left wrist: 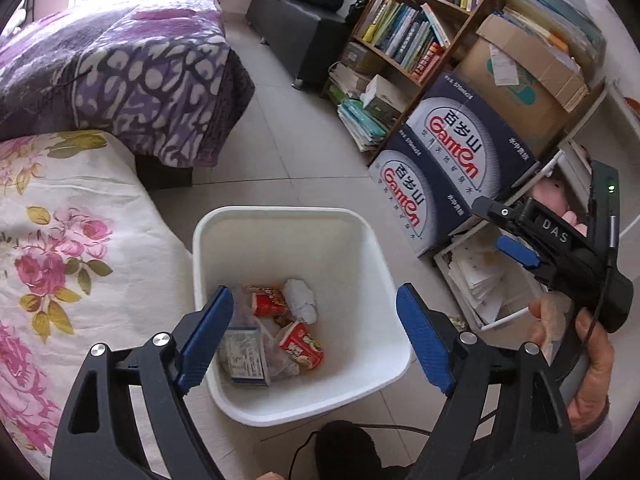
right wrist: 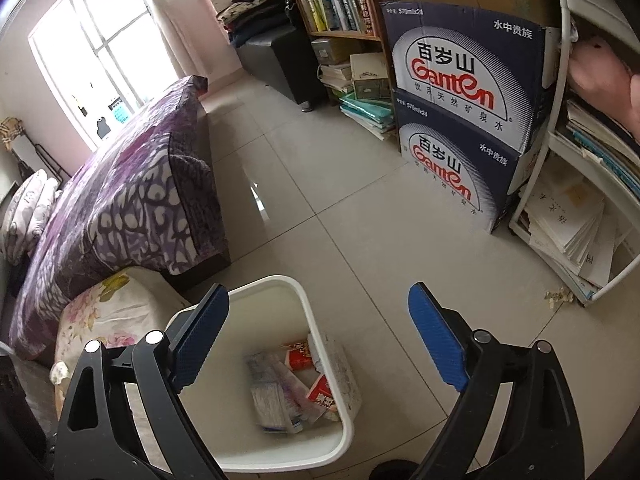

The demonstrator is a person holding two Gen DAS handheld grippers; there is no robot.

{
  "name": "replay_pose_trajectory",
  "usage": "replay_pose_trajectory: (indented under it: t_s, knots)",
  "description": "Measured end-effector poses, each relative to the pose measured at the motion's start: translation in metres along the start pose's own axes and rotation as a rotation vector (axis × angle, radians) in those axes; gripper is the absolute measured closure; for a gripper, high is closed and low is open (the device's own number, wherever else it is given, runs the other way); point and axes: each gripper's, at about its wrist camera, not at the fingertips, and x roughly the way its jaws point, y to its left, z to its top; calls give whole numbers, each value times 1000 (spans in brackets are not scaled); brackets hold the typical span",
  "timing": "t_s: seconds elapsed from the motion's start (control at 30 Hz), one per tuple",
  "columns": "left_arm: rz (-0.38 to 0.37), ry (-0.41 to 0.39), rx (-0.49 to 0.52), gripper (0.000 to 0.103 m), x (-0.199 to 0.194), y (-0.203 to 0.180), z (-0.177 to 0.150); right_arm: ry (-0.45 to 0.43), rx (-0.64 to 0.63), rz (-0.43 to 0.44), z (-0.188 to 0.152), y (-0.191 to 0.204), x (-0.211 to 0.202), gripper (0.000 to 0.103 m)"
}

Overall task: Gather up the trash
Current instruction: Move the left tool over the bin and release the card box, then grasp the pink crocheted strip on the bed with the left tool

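Note:
A white bin stands on the tiled floor; it also shows in the right wrist view. Inside lie two red snack packets, a crumpled white paper, a clear plastic bag and a blue-white carton. My left gripper is open and empty, hovering over the bin's near side. My right gripper is open and empty, above the bin's right rim. It also shows in the left wrist view, held by a hand to the right of the bin.
A floral bedcover lies left of the bin, a purple quilted bed beyond it. Two stacked Ganten boxes, a bookshelf and a white rack with papers stand right. Paper scraps lie by the rack.

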Motion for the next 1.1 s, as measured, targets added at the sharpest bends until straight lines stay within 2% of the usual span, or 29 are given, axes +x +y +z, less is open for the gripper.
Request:
replay_pose_trajectory:
  t_s: [0.13,0.3,0.47,0.5,0.7,0.77,1.0,1.07,1.1]
  knots:
    - [58,-1,-1,21,-4,8,-2,7,-28,2,-4,11,1,14]
    - [187,14,-9,21,-8,32,-7,40,-70,3,-10,28,8,13]
    - [387,23,6,21,-20,75,-14,66,-118,24,-18,54,14,13]
    - [444,32,5,21,-24,91,-17,70,-129,29,-20,60,15,13]
    - [669,81,-67,21,-49,183,-27,98,-214,49,-36,99,23,12]
    - [718,91,-102,21,-63,215,-30,113,-241,55,-42,112,27,11]
    - [805,81,-288,21,-116,316,-43,141,-309,80,-66,155,40,11]
    - [804,87,-307,21,-127,334,-43,143,-335,96,-74,169,42,11]
    - [793,116,-317,21,-132,351,-46,141,-349,99,-77,174,43,11]
